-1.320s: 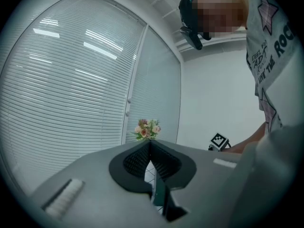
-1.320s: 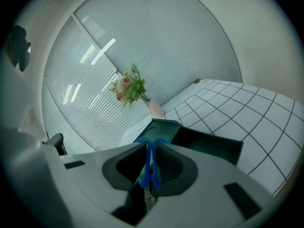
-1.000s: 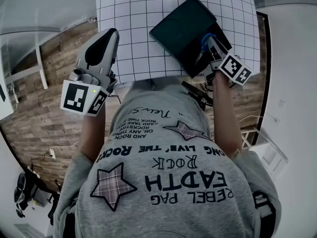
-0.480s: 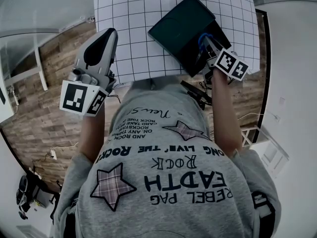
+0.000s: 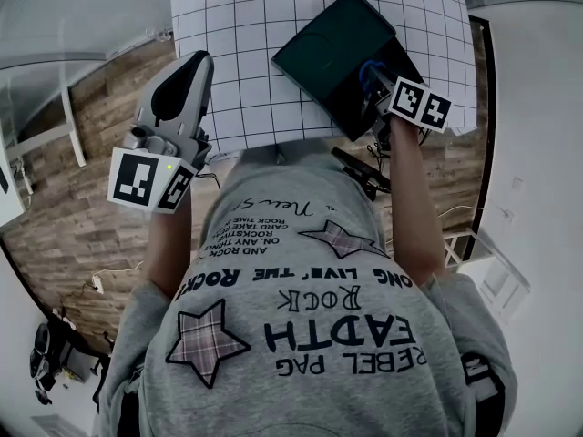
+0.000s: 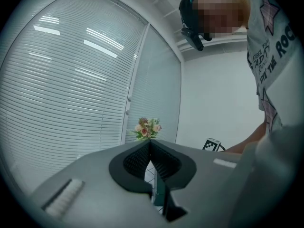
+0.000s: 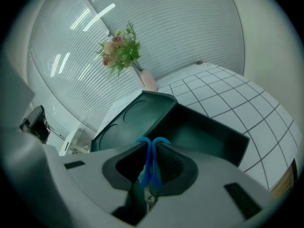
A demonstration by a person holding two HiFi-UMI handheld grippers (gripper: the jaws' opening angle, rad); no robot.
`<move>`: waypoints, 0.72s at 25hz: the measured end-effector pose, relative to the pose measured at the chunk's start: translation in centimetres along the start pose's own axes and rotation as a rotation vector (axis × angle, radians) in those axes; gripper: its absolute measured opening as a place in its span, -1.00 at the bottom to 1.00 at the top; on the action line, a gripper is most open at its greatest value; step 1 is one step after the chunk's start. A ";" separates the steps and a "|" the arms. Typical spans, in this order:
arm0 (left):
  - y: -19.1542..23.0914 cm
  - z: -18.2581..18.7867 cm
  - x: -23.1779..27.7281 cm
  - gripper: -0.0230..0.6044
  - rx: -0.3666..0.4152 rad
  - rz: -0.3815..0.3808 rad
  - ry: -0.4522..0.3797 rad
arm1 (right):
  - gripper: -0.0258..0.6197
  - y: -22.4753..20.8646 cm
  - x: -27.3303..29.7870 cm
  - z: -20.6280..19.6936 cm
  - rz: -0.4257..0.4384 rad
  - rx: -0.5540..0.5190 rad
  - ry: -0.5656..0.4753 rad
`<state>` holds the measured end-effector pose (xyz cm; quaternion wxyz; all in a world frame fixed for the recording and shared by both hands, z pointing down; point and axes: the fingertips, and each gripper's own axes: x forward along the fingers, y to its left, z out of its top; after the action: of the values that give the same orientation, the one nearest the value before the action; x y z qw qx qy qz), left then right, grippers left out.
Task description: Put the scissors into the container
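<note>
Gridded tabletop (image 5: 237,53), flower bouquet (image 7: 121,49), wooden floor (image 5: 73,217)

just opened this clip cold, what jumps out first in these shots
Blue-handled scissors sit clamped in the right gripper, poised over the open dark green container on the gridded white table. The left gripper hangs shut and empty off the table's left edge.

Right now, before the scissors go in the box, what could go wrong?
The right hand-held gripper pinches the scissors only by their thin blue handle loops, so they might swing or slip out early. The container has its open lid lying right beside it, so a drop too far over could land on the lid. The container sits near the edge of the grid table; a bump might nudge it off.
</note>
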<state>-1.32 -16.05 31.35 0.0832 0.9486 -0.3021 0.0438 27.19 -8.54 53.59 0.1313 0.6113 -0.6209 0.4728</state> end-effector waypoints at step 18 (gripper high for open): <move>0.4 -0.2 0.2 -0.90 -0.013 0.006 -0.002 | -0.69 -1.8 1.4 0.7 -0.137 -0.121 0.083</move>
<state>-1.39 -16.45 31.58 0.0890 0.9472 -0.3054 0.0409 28.79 -9.65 55.03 0.2257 0.6232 -0.5990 0.4492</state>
